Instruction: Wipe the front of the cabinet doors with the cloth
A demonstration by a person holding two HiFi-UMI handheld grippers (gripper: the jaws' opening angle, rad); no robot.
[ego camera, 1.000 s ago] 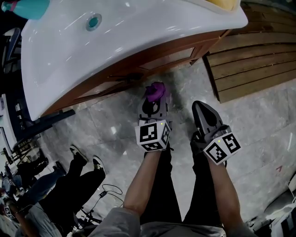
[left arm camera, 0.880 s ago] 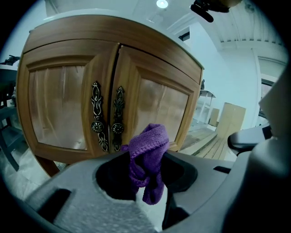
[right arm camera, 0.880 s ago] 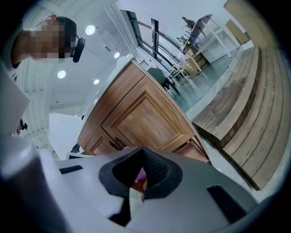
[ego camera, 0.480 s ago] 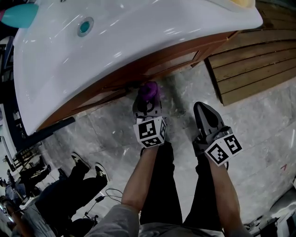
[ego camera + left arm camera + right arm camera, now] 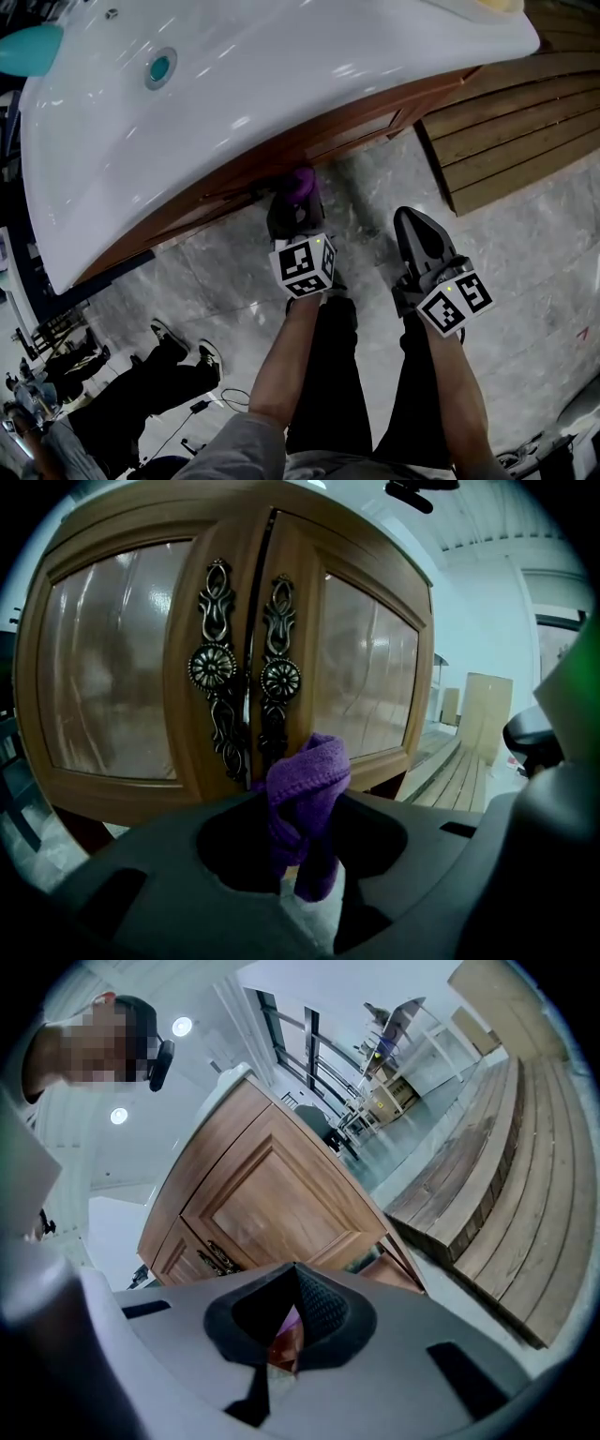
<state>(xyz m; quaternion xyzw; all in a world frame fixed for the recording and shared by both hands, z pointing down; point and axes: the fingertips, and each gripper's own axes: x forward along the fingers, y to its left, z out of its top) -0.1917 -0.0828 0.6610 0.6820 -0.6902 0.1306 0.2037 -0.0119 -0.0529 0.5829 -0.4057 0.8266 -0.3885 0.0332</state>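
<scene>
Basin top (image 5: pixel 281 84), white and broad, overhangs everything ahead of both tools, and beneath it stands one wooden cabinet (image 5: pixel 328 141). Straight in front of the left gripper (image 5: pixel 302 841) the cabinet shows two doors, one (image 5: pixel 112 667) to the left of the tool's line and one (image 5: pixel 366 667) to the right, each with a glossy panel. The gripper is aimed at the seam between them, probably to begin the wipe at the middle.

Off to the side of the right gripper (image 5: pixel 291 1326) lies a slatted wooden platform (image 5: pixel 506 1194). This gripper hangs back beside the left one, apart from the cabinet, jaws pressed together with nothing in them. It seems to be kept clear while the other works.

The left gripper's jaws are clamped on a single purple cloth (image 5: pixel 305 780), bunched so that a wad sticks out past the tips toward the wood, near it. Whether it touches is unclear.

Just beyond the cloth are two ornate metal handles (image 5: pixel 213 667) (image 5: pixel 279 677), one per door.
</scene>
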